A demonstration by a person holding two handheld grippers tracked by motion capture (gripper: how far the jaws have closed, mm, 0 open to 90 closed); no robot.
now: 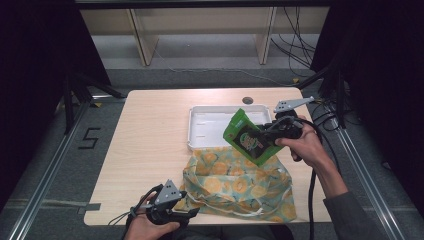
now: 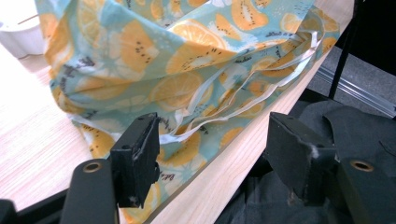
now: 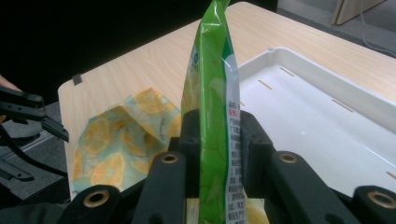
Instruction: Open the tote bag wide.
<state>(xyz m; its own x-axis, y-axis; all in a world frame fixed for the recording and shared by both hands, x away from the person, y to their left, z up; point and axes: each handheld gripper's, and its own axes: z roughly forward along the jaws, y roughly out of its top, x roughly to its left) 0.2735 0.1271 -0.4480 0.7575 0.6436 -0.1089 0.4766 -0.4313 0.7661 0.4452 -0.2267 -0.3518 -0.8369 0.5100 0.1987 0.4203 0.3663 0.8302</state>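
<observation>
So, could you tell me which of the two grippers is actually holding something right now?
The right gripper: its jaws clamp the green snack pouch above the white tray. The left gripper stands open beside the orange-print cloth bag, pressing nothing.

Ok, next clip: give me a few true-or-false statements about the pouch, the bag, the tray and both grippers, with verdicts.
1. The right gripper is shut on the green pouch. True.
2. The pouch lies flat in the white tray. False: it is held in the air, above the tray's near edge and the bag.
3. The left gripper clamps the cloth bag. False: its jaws stand open at the bag's edge.
4. The bag has an orange-slice print. True.
5. The tray sits beyond the bag on the table. True.
</observation>
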